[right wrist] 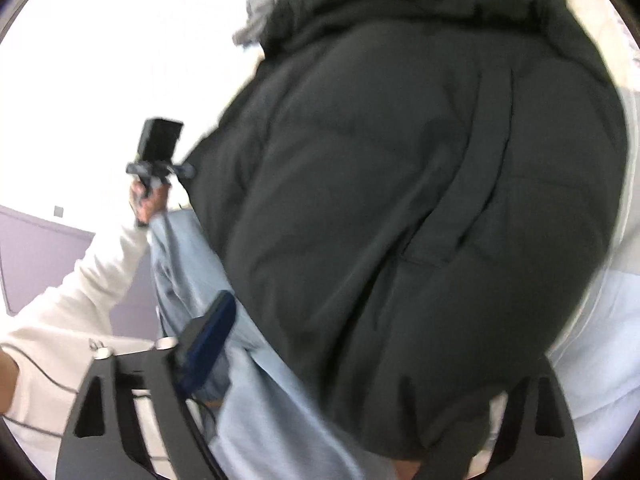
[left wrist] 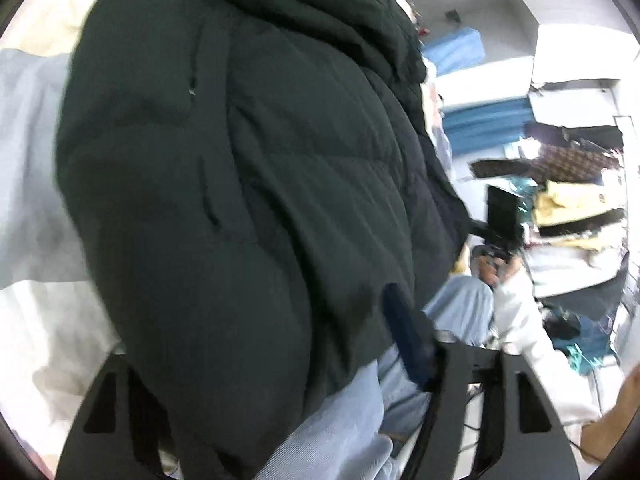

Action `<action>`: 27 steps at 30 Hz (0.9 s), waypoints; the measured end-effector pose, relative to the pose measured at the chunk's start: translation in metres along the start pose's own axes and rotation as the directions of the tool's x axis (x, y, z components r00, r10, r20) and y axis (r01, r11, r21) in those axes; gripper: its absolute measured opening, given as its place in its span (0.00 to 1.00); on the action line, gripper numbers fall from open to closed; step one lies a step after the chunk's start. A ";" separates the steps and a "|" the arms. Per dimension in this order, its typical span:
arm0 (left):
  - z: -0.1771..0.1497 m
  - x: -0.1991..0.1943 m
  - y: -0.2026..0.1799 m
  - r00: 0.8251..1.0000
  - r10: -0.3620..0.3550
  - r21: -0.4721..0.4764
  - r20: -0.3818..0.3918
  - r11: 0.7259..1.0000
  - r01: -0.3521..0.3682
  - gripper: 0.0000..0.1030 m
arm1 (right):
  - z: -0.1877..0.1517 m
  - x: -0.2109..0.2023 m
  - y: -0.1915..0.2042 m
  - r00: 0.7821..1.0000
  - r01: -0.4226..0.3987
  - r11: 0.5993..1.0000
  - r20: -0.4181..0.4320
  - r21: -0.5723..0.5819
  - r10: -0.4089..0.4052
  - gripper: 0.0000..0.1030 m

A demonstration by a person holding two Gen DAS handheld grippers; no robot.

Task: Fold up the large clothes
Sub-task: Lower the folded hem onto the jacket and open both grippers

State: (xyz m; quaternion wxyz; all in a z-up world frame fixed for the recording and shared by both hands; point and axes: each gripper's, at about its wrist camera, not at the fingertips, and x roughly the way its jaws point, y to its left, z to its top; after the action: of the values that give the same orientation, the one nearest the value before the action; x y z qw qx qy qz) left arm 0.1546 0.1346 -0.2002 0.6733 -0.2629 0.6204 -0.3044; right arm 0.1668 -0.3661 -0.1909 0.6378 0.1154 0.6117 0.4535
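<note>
Both hand-held grippers (left wrist: 280, 396) (right wrist: 332, 412) clamp puffy black jacket (left wrist: 240, 180), hood uppermost.

shelves (left wrist: 576, 216): stacked folded textiles | blue fabric (left wrist: 456, 50) | wall panel (right wrist: 44, 248): purple

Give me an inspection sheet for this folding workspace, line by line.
Surface: pale sheet, mostly hidden by the jacket.
Job's things: dark puffer jacket, bulging between both grippers' fingers.
Clutter: pale blue denim under the jacket's edge.
Grippers: left gripper pressing the jacket; right gripper straddles it, grip unclear.
Cables: thin dark cable across a white sleeve.
Surroundings: shelves of folded textiles; purple wall panel.
</note>
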 end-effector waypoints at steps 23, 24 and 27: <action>-0.065 -0.122 -0.046 0.849 -0.028 -0.177 0.528 0.974 0.142 0.06 | -0.081 -0.148 0.064 0.744 -0.028 0.988 0.663 0.153 -0.082 0.05; -0.072 -0.127 -0.049 0.845 -0.040 -0.171 0.533 0.973 0.154 0.06 | -0.091 -0.153 0.070 0.732 -0.034 0.988 0.677 0.148 -0.076 0.05; -0.094 -0.138 -0.062 0.840 -0.069 -0.155 0.538 0.972 0.179 0.06 | -0.106 -0.156 0.094 0.708 -0.042 0.990 0.703 0.138 -0.068 0.05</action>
State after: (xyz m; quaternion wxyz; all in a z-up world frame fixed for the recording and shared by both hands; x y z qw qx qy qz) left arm 0.0492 0.1962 -0.0705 0.7671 -0.4422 0.4197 -0.1998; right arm 0.0565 -0.4688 -0.0438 0.8162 0.3212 0.3533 0.3253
